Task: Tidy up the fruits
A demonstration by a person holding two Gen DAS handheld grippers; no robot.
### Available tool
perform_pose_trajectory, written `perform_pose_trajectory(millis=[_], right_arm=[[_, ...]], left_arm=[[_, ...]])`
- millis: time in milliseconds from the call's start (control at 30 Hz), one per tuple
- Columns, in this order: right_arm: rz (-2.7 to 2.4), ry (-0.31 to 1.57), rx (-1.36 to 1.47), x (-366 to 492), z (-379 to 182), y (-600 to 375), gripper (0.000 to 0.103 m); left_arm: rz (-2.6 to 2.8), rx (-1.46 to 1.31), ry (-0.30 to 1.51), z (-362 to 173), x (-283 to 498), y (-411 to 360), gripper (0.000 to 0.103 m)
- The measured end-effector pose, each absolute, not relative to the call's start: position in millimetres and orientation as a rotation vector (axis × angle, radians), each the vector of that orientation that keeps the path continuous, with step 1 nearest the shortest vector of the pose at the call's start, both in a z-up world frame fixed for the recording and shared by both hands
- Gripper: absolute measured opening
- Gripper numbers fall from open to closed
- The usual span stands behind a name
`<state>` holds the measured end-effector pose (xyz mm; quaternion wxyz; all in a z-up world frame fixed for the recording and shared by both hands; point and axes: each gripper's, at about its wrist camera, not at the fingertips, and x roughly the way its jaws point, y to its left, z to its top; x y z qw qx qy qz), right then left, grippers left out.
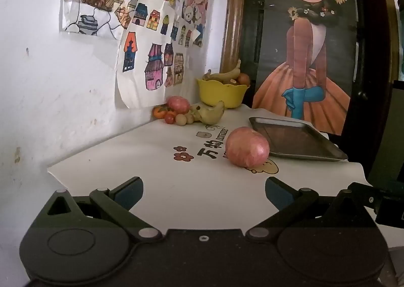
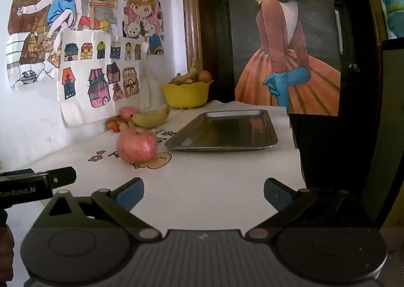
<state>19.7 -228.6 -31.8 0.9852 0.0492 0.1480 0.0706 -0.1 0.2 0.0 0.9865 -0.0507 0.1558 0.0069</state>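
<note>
Here, left wrist view: left gripper (image 1: 204, 192) jaws spread wide, empty, low over the white printed table cover (image 1: 156, 173). Round pink-red apple (image 1: 247, 147) sits ahead, just beside the flat grey metal tray (image 1: 298, 142). Looks firm, fairly heavy, smooth-skinned; best pinched across its widest middle.

Right wrist view: right gripper (image 2: 204, 192) also wide apart, holding nothing. Apple (image 2: 136, 145) left of tray (image 2: 223, 132), stem dimple up, axis roughly upright.

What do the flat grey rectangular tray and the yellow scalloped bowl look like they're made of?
Flat grey rectangular tray: likely stainless steel, semi-polished, since it mirrors the poster's colours and has a thin rolled rim. Yellow scalloped bowl: probably moulded plastic, with uniform colour and a soft, dull sheen.
</note>
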Motion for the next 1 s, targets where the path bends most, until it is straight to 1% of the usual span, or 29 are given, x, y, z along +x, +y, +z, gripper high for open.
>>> perform_pose_trajectory(millis=[1000], right_arm=[[0.138, 0.299, 0.102, 21.2, -35.6, -228.4, 0.103]], left_arm=[[0.014, -0.105, 0.318, 0.1, 0.0, 0.2, 0.102]])
